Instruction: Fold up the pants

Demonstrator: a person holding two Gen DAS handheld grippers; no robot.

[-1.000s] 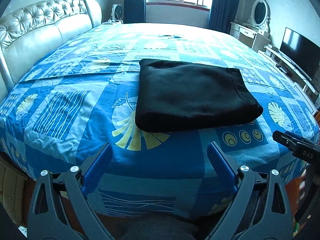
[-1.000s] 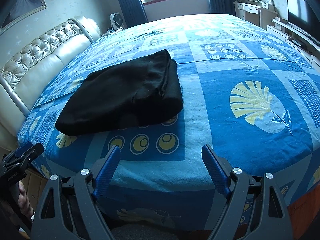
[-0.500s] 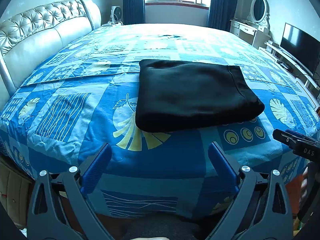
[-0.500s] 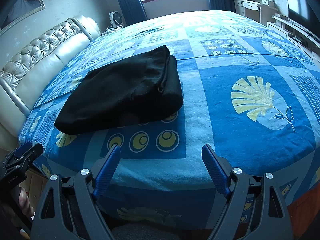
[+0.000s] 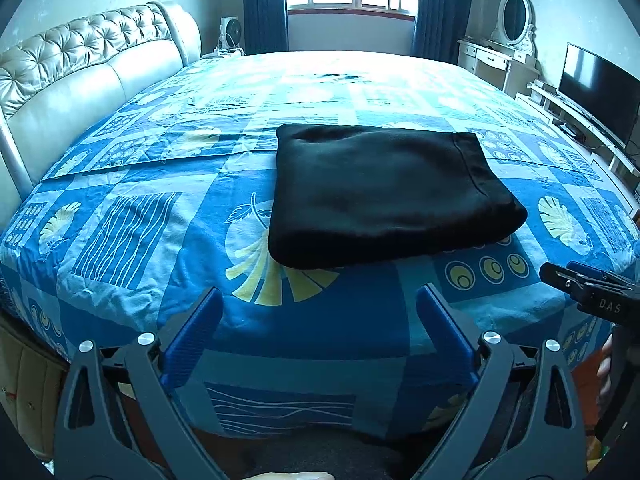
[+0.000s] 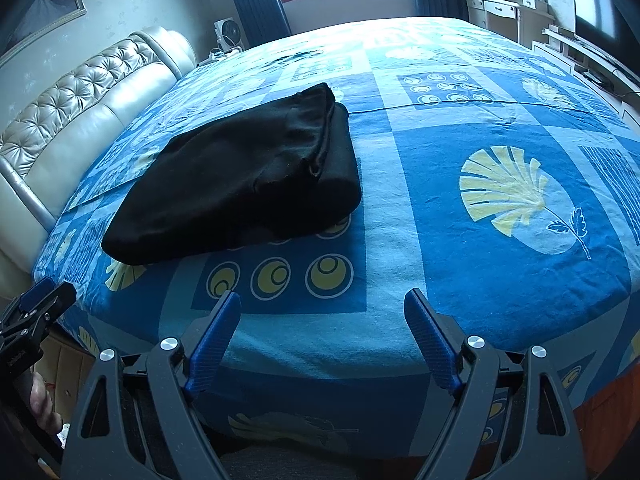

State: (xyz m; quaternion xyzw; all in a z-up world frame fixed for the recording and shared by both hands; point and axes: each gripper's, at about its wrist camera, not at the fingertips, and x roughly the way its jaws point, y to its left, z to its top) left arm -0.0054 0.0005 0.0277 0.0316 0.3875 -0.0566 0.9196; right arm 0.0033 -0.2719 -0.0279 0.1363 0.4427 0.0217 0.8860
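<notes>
Blue bedspread [image 5: 132, 240] carries the pants [image 5: 384, 192] as a compact stack; with left gripper [image 5: 318, 316] and right gripper [image 6: 322, 320] spread and empty, only edge-squaring seems needed.

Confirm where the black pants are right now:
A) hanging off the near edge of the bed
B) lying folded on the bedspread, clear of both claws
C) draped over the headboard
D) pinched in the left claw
B: the black pants lie as a folded stack on the blue patterned bedspread, while the left claw and right claw both stand open and empty short of them.
</notes>
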